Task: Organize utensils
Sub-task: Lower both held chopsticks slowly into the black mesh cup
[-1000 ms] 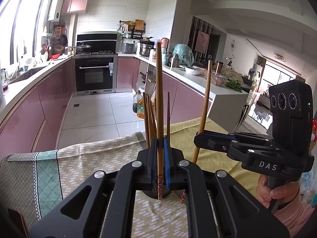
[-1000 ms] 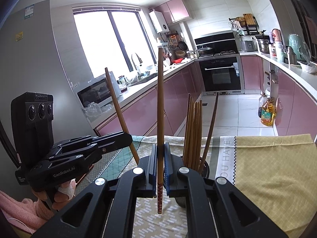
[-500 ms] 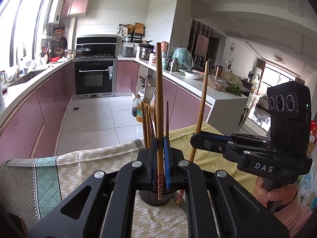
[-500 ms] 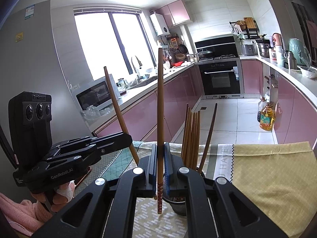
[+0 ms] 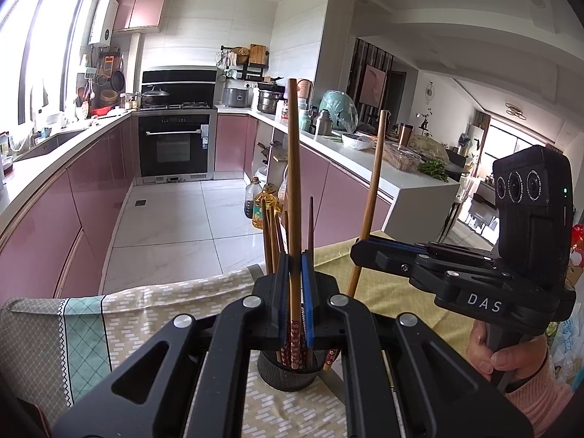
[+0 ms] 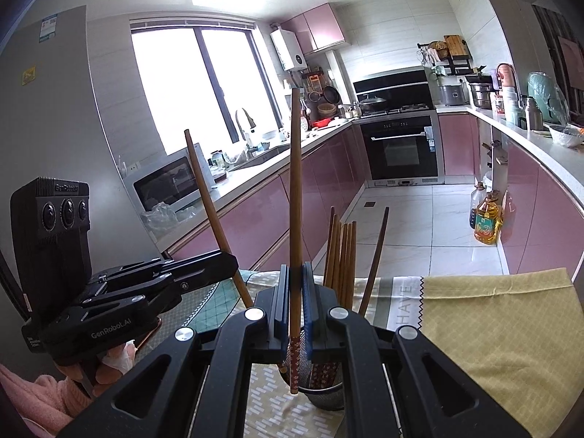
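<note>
My left gripper [image 5: 294, 299] is shut on a wooden chopstick [image 5: 293, 168] held upright, its patterned lower end inside the dark mesh utensil cup [image 5: 288, 376]. My right gripper [image 6: 294, 299] is shut on another upright wooden chopstick [image 6: 295, 197], its patterned tip at the rim of the same cup [image 6: 323, 396]. Several chopsticks [image 6: 341, 252] stand in the cup. The right gripper shows in the left wrist view [image 5: 361, 253], and the left gripper in the right wrist view [image 6: 228, 261].
The cup stands on a table covered by a patterned beige and teal cloth [image 5: 153, 303] and a yellow cloth [image 6: 492, 321]. Beyond the table edge are the kitchen floor, pink cabinets [image 5: 91, 189] and oil bottles [image 6: 487, 219].
Both grippers have come lower and closer to the cup with their chopsticks. The left chopstick's end has gone down into the cup.
</note>
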The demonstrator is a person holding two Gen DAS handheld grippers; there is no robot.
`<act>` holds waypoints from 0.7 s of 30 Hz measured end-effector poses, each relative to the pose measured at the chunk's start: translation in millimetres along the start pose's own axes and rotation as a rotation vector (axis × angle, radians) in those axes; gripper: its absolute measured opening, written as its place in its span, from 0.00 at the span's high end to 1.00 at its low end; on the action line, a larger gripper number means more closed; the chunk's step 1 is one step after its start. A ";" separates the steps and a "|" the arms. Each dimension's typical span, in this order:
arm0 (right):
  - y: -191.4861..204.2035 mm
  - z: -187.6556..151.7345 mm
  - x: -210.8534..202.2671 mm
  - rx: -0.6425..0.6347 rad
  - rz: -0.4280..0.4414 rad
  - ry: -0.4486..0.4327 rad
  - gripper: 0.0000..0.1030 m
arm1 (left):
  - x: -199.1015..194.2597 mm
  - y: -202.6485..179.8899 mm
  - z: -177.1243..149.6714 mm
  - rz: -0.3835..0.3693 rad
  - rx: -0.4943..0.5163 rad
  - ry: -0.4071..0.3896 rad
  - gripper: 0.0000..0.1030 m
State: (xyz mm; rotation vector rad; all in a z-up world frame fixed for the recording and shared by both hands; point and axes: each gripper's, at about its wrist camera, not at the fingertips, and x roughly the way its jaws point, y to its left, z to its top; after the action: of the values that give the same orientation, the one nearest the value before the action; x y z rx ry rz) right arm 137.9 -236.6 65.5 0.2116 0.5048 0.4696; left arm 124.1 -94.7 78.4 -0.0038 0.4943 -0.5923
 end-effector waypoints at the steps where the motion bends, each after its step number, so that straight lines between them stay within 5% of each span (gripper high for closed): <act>1: -0.2 0.5 0.7 0.001 -0.001 0.000 0.95 | 0.3 -0.8 0.4 0.003 0.000 -0.002 0.93; 21: -11.4 4.8 10.7 0.016 -0.021 0.002 0.95 | 9.0 -0.9 7.2 0.009 -0.006 -0.001 0.93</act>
State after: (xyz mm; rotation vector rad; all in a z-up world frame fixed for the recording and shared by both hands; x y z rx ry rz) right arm 152.9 -241.7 61.7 0.2214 0.5126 0.4456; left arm 133.3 -101.2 80.9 -0.0076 0.4948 -0.5821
